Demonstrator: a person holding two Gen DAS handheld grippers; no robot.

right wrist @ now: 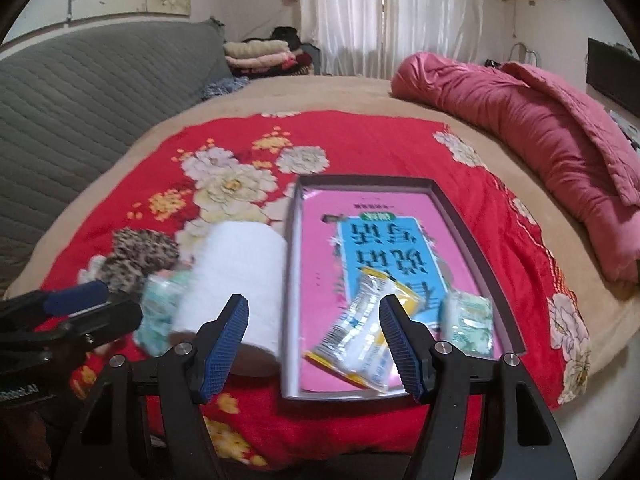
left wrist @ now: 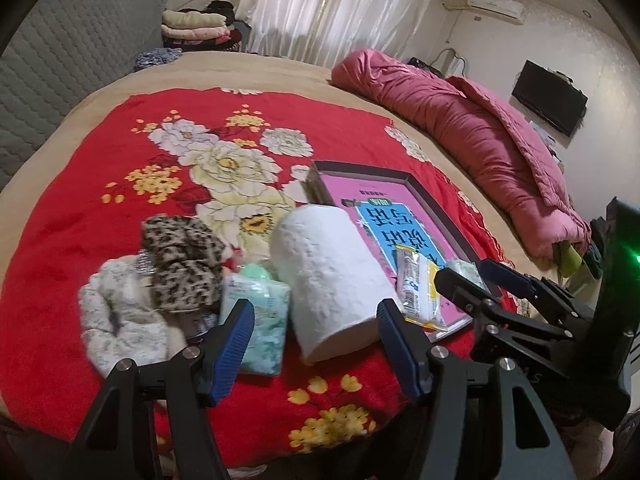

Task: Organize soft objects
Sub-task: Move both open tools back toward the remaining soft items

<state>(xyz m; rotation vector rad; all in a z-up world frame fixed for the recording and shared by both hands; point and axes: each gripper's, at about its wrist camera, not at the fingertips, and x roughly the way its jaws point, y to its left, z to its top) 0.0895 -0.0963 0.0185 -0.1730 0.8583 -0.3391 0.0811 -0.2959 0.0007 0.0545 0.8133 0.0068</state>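
A white paper roll [left wrist: 332, 280] lies on the red flowered blanket [left wrist: 120, 160] near the bed's front edge, just beside a shallow dark-rimmed box [right wrist: 460, 216] holding a clear and yellow packet [right wrist: 360, 340] and a green tissue pack [right wrist: 468, 320]. Left of the roll lie another green tissue pack [left wrist: 260, 320], a leopard-print cloth [left wrist: 184, 264] and a pale fuzzy cloth [left wrist: 120, 320]. The left gripper [left wrist: 316, 344] and right gripper [right wrist: 314, 344] both have their fingers released, grasping nothing.

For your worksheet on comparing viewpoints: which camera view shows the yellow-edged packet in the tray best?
The right wrist view. There the yellow-edged packet lies whole in the tray, between the open right gripper's fingers. The left wrist view shows the packet smaller, off to the side, partly behind the left gripper's finger.
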